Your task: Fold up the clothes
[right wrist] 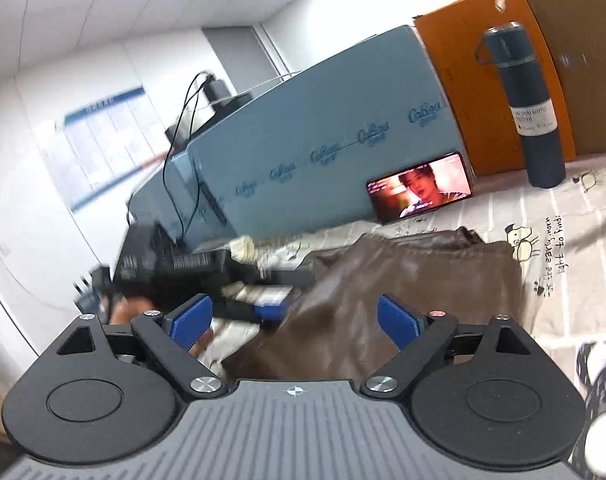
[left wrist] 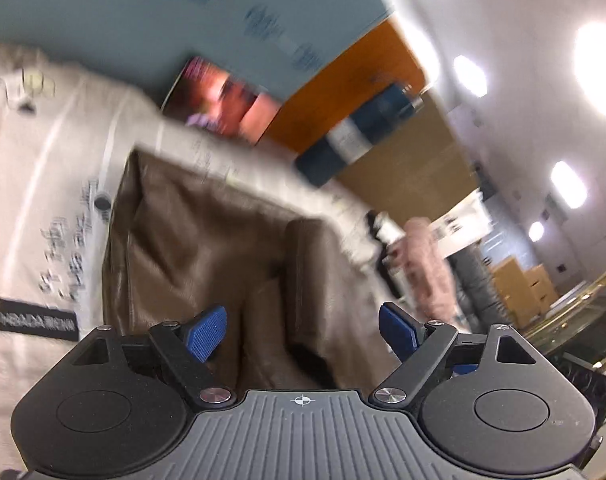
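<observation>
Now | left tool (left wrist: 302, 332), right tool (right wrist: 294, 322): both agape, empty | brown garment (right wrist: 403, 276) ahead | phone (right wrist: 419, 186), bottle (right wrist: 527, 108) behind

Bright ceiling-light (left wrist: 597, 64) glare, heavy motion blur, fisheye bending at edges.

The left gripper (left wrist: 302, 332) has its blue ribbed pads (left wrist: 207, 333) spread wide, gripping nothing. The right gripper (right wrist: 294, 322) also stands wide, empty.
</observation>
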Available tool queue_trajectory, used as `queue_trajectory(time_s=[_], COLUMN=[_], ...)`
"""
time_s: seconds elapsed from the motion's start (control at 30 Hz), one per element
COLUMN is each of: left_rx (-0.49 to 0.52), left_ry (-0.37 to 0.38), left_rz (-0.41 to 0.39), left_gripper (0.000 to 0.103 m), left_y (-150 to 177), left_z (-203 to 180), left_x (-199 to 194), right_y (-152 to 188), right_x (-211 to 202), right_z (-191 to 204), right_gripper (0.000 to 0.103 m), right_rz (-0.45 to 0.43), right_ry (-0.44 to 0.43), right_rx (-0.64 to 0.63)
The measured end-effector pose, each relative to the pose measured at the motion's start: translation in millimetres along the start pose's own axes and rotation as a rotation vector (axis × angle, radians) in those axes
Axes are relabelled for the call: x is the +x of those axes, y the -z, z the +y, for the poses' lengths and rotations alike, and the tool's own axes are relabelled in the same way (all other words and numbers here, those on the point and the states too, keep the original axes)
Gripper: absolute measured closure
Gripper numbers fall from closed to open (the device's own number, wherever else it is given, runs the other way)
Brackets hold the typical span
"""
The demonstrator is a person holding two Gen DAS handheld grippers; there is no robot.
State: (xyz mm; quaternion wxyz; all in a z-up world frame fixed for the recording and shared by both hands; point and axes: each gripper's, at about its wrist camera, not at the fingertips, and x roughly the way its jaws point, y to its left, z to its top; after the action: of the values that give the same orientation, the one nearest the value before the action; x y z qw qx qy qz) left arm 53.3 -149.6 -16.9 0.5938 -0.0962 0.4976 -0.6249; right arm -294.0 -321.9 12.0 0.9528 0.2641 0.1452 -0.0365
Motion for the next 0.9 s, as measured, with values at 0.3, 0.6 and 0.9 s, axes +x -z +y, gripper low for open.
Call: queue_trajectory(time_s=[0.3, 0.6, 0.9], left_rx=[-0.032, 0.254, 0.641], left_ry=[-0.041, -0.24, -0.264], left_rz=[-0.008, -0.067, -0.21], left_gripper=[0.015, 0.04, 0.093], left_y=[-0.1, 21.5, 56.5], left_z=[-0.4, -38.7, -94.1], left_x=[16.1, 32.9, 15.9], right_y=[14.1, 21.5, 22.3], right_x=[33.5, 25.7, 0.8], right_z=[-71.2, -76.7, -88.0], right_gripper=[0.013, 0.013, 0.013], right_rz=[0.071, 0.028, -0.144], right_ry=[-0.052, -0.038, -0.008], right_rx=[0.245, 0.27, 0.334])
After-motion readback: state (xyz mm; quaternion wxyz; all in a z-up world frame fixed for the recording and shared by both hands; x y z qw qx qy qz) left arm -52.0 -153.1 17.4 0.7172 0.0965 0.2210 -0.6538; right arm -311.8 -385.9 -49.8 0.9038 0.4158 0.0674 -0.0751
